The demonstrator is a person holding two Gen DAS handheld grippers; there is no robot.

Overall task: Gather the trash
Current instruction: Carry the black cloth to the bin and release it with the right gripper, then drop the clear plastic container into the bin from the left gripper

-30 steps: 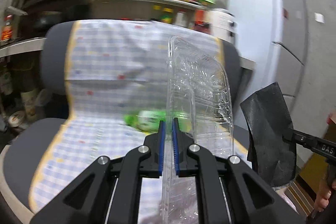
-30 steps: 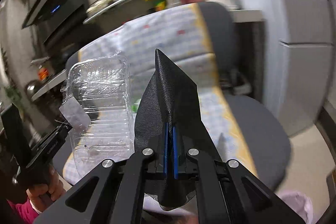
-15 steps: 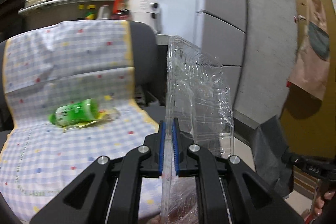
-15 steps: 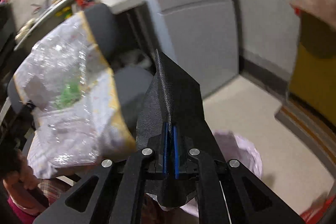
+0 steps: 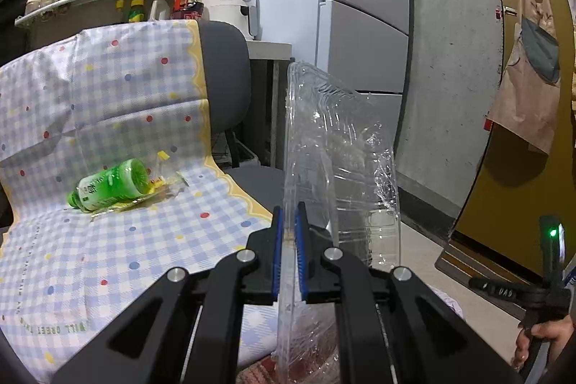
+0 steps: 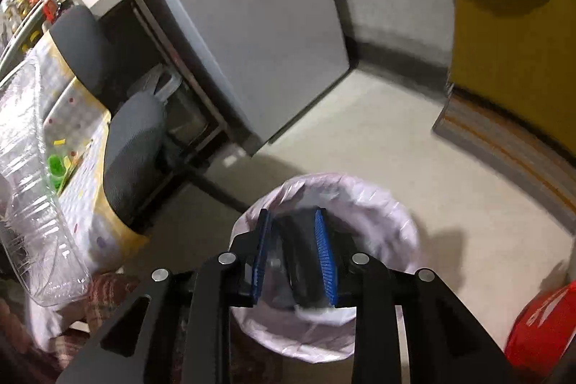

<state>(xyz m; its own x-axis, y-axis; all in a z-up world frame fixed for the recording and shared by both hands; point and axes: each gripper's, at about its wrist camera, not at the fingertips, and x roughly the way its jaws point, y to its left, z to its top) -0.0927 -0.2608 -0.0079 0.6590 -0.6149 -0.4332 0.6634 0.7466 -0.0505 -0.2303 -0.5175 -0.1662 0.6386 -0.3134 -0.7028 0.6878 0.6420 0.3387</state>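
Right gripper hangs jaws apart above the lined bin, dark scrap inside it, while left gripper pinches the clear tray upright, seemingly for binning.

1. Clear plastic clamshell: lower end cut off by bottom edge.
2. Dark item in lined trash bin: blurred, partly behind right hand-held gripper fingers.
3. Green bottle label text too small to read.
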